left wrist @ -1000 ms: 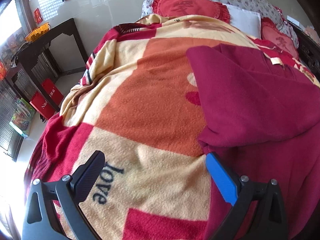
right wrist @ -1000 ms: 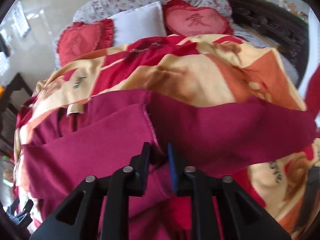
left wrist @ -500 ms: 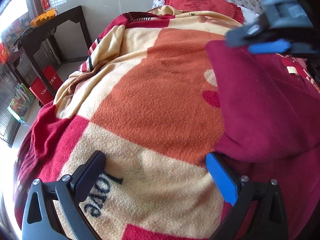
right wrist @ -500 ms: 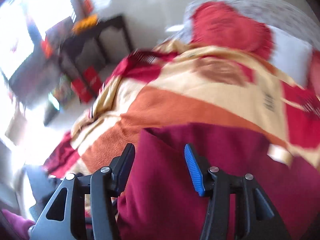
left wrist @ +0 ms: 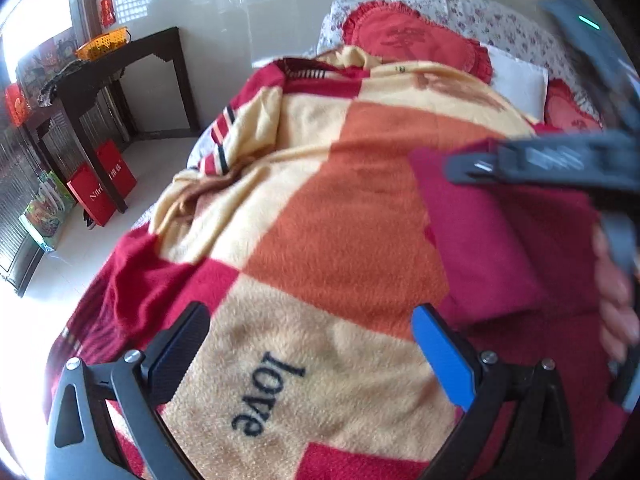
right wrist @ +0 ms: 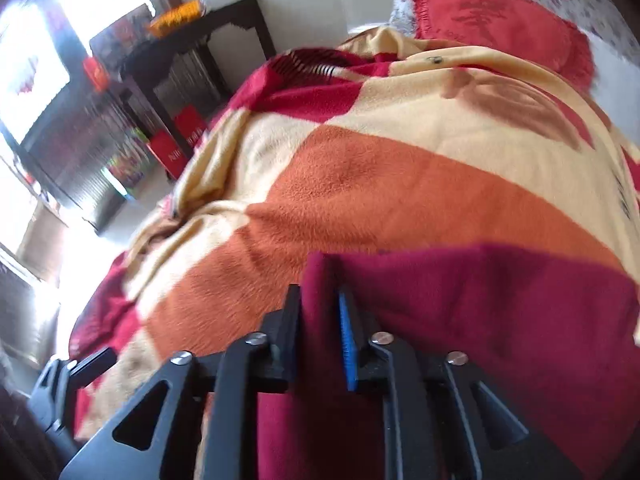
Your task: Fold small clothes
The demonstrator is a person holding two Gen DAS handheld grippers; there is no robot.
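While the right gripper [right wrist: 320, 320] is closing its black and blue jaws on a raised fold at the corner of the dark crimson fleece garment [right wrist: 500, 320], that garment lies on the right part of a fuzzy blanket [left wrist: 340, 208] checked in orange, cream and red. On the blanket's cream patch the black word "love" [left wrist: 268, 396] reads upside down between the fingers of the left gripper [left wrist: 308, 348], which gapes wide with nothing in it. Beside the bed, a red paper bag [left wrist: 100, 184] under the dark wooden side table [left wrist: 116, 60] bears white lettering too small to read.
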